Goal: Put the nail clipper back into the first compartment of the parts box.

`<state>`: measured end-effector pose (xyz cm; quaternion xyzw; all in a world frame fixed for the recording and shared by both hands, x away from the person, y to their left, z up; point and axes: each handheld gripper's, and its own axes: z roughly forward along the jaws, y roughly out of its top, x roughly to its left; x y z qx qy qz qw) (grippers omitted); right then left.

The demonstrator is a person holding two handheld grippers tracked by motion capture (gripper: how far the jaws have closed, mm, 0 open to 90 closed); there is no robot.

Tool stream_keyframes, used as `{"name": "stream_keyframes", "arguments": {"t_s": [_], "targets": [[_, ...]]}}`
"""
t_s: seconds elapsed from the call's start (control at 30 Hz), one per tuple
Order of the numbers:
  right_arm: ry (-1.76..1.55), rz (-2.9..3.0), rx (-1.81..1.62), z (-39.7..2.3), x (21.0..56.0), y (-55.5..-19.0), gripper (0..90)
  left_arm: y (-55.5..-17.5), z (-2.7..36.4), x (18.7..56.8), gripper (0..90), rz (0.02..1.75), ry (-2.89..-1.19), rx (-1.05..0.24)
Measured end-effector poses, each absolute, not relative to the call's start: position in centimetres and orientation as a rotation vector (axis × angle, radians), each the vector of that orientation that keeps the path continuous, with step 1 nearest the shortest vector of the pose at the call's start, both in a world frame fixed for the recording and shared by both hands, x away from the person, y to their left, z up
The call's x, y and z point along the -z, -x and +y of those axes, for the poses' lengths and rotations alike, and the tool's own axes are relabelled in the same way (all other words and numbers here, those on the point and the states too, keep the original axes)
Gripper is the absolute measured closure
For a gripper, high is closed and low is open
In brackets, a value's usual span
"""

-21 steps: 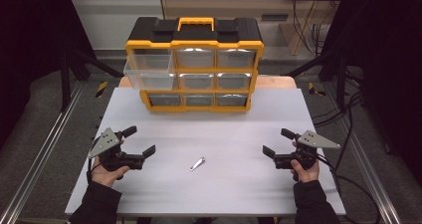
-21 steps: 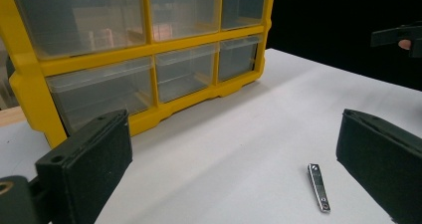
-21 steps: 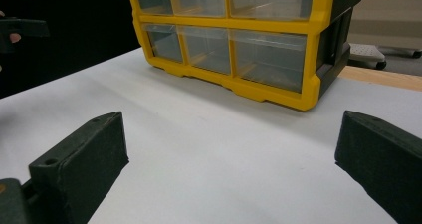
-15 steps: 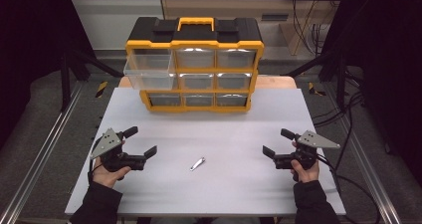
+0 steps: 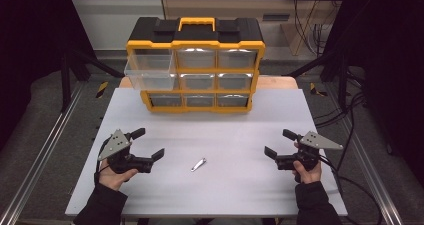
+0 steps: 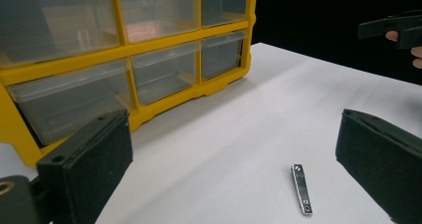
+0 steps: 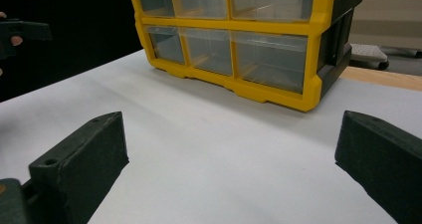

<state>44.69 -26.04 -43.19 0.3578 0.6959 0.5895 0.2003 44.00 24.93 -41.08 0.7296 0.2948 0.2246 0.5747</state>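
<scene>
From above, your left gripper (image 5: 150, 144) and right gripper (image 5: 279, 144) both gaped empty, flanking the nail clipper (image 5: 198, 164) on the table (image 5: 225, 195). In the left gripper view, it lay flat between the jaws; approach squarely, low.

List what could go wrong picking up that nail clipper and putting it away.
The nail clipper is thin and lies flat on the smooth table, so the open left tongs may slide it rather than grip it. The top-left drawer of the organizer sticks out; a passing hand might knock it.
</scene>
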Motion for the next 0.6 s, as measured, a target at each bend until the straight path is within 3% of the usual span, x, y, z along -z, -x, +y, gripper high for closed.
{"name": "stream_keyframes", "arguments": {"t_s": [0.6], "targets": [[-1.003,1.966,-1.618,-25.8,43.5,-44.8,0.5,-43.7,22.3,40.2,1.3,0.689,-1.732,-0.507]]}}
